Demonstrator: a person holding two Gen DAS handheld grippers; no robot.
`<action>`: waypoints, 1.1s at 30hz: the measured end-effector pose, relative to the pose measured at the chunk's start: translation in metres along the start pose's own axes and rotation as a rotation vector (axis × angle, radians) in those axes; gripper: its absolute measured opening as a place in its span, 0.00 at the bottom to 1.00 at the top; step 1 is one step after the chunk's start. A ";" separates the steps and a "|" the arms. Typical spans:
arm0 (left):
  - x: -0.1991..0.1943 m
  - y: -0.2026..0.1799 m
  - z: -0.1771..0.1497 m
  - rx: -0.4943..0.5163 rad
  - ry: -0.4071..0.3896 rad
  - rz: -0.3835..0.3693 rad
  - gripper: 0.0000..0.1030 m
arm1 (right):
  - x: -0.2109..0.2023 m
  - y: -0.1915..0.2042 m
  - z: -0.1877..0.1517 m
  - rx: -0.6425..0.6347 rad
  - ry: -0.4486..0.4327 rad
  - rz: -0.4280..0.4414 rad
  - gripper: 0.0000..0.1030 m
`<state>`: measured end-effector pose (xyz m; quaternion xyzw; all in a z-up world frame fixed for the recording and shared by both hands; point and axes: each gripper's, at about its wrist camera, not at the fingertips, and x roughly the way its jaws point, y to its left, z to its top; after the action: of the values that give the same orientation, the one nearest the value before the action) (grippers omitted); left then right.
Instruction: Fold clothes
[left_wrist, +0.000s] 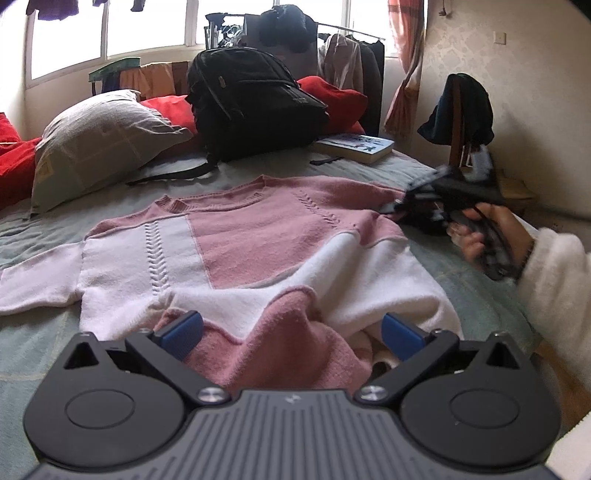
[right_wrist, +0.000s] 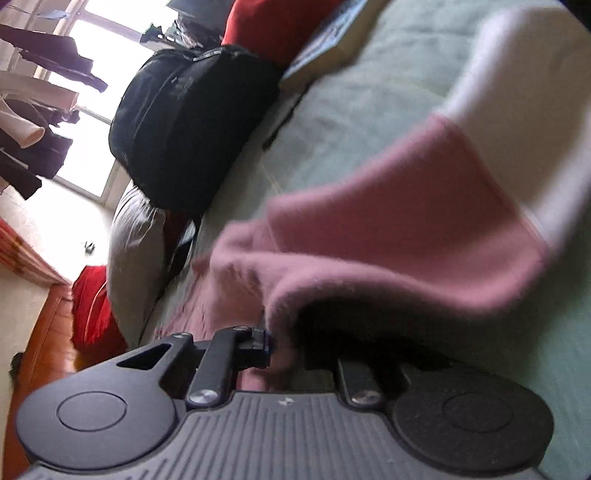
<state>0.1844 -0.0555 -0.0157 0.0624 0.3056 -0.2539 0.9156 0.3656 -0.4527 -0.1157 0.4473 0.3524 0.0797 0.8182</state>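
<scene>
1. The left gripper (left_wrist: 291, 332) stands wide open, the sweater (left_wrist: 236, 236) hem bunched between its blue pads, untouched.
2. The right gripper (right_wrist: 286, 349), blurred, pinches the sweater's pink sleeve (right_wrist: 388, 236); one finger is hidden under cloth.
3. The sweater lies on the bed (left_wrist: 480, 295).

The left claw (left_wrist: 291, 334) points forward and slightly down, level across its width. Its jaws stand wide apart, and the blue pads (left_wrist: 183, 329) sit at either side, pressing on nothing.

The right claw (right_wrist: 286, 349) is rolled well over onto its side. Its jaws are drawn close together, nipping a fold of the pink sweater (right_wrist: 399, 236) between them. The left finger (right_wrist: 255, 345) is clear to see; the other is hidden under the knit.

In the left wrist view, the right claw appears blurred. The person's right hand (left_wrist: 491, 236) wraps around its handle, fingers curled under, with a fluffy white sleeve (left_wrist: 557, 288) reaching to the wrist.
</scene>
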 end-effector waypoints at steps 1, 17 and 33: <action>0.000 0.000 0.001 0.003 0.000 0.003 0.99 | -0.007 -0.002 -0.002 0.011 0.015 0.008 0.23; 0.009 -0.025 0.013 0.076 0.008 -0.040 0.99 | -0.166 -0.036 0.047 -0.135 -0.271 -0.205 0.71; 0.025 -0.048 0.016 0.126 0.038 -0.050 0.99 | -0.173 -0.094 0.088 -0.013 -0.369 -0.262 0.75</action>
<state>0.1856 -0.1120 -0.0160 0.1173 0.3075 -0.2941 0.8973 0.2776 -0.6447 -0.0713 0.3995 0.2512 -0.1082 0.8750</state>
